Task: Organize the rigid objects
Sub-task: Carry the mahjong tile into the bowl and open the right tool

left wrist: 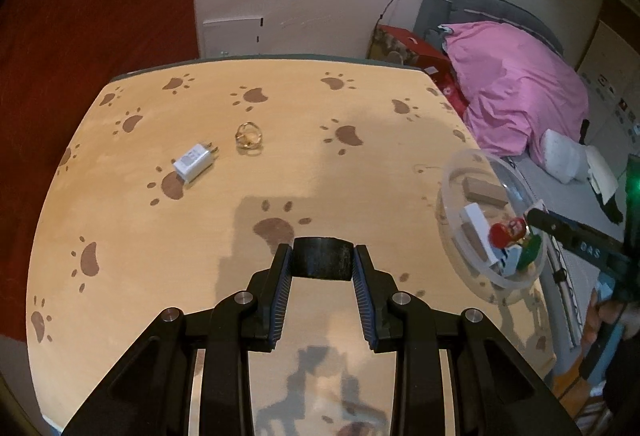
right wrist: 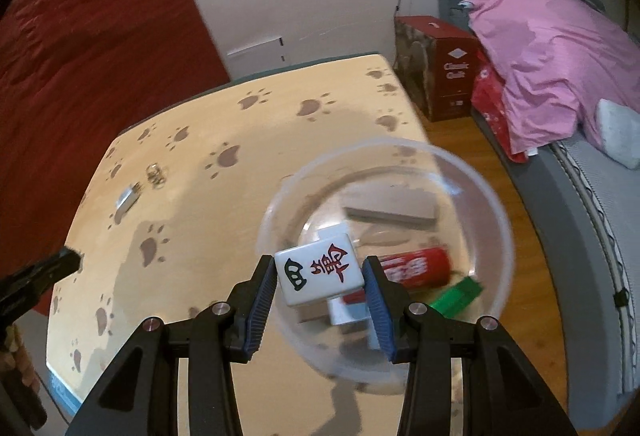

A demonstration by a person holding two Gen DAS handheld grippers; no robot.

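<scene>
My left gripper (left wrist: 322,262) is shut on a black cylinder (left wrist: 322,263) and holds it above the paw-print table (left wrist: 160,236). My right gripper (right wrist: 320,278) is shut on a white mahjong tile (right wrist: 318,270) with red and black characters, above the clear plastic bowl (right wrist: 500,236). The bowl holds a wooden block (right wrist: 392,210), a red can (right wrist: 418,266), a green item (right wrist: 456,298) and a white block (right wrist: 348,310). The bowl also shows in the left wrist view (left wrist: 452,220). A white charger plug (left wrist: 195,161) and gold rings (left wrist: 249,137) lie on the table's far left part.
A bed with a pink blanket (right wrist: 560,64) stands right of the table. A red box (right wrist: 440,64) sits on the wooden floor by the wall. A red curtain (right wrist: 80,56) hangs at the left. The bowl sits near the table's right edge.
</scene>
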